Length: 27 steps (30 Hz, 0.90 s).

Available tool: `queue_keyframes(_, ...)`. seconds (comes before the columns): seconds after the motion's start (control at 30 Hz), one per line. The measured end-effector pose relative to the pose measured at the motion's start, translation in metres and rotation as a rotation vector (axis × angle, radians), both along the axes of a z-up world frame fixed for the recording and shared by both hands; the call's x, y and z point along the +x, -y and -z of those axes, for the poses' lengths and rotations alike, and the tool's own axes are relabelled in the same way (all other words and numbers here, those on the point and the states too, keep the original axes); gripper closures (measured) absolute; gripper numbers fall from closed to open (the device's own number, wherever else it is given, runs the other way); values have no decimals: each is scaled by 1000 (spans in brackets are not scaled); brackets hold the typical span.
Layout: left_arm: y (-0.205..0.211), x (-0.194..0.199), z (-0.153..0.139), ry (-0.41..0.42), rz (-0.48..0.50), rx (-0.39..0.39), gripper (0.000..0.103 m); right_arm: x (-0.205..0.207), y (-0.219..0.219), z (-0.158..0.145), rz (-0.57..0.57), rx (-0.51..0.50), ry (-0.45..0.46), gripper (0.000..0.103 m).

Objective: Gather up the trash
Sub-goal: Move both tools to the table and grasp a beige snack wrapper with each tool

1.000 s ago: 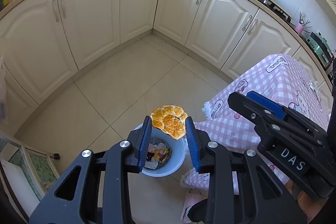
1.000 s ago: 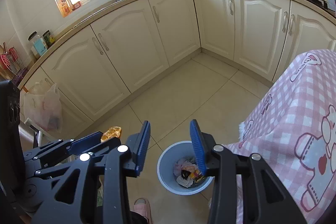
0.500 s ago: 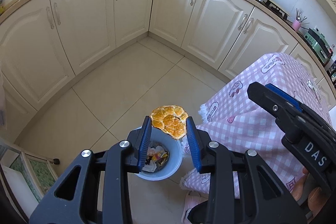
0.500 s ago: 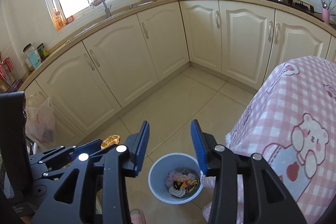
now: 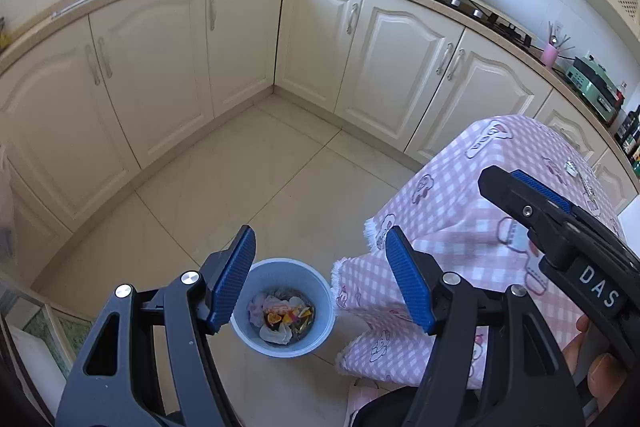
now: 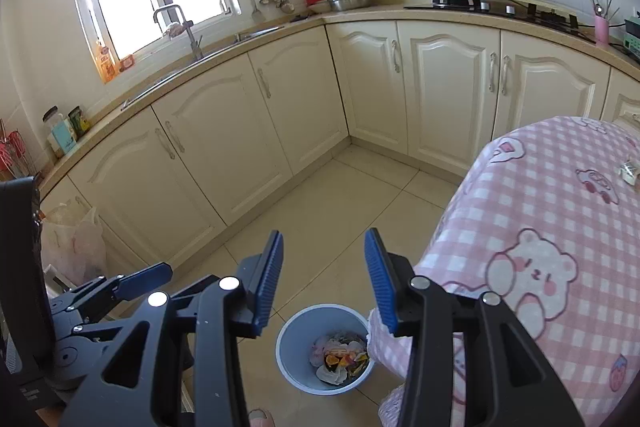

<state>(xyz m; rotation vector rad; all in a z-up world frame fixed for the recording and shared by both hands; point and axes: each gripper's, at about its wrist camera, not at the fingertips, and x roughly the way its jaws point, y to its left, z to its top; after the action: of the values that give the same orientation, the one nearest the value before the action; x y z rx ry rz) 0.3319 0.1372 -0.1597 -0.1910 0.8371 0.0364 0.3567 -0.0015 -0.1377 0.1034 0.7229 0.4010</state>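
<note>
One peel (image 5: 275, 317), orange, curled, lies in the bin (image 5: 320, 291) among crumpled wrappers; that piece is done. Left claw (image 5: 320, 279) above the bin, jaws just opened wide, nothing between them. Right claw (image 6: 324, 281) half open, empty. Bin is round, pale blue plastic, on the tiled floor just beside the surface (image 6: 560, 211) in pink checked cloth. One small scrap (image 6: 629, 173) left on it.

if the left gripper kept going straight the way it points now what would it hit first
Most likely the blue trash bin on the floor, or the trash in it. The left gripper has open, empty jaws; nothing shows in between, though depth is unclear.
</note>
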Motion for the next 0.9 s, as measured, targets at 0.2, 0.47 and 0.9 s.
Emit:
queue_keyframes(0.2, 35, -7, -26, 54, 32, 61, 38, -13, 38, -17, 43, 19, 37, 61)
queue_keyframes(0.47, 109, -3, -52, 107, 146, 105, 35, -29, 125, -41, 167, 39, 97, 58)
queue_keyframes(0.9, 265, 49, -42, 72, 395, 104, 31, -19, 320, -29, 501, 18, 57, 55)
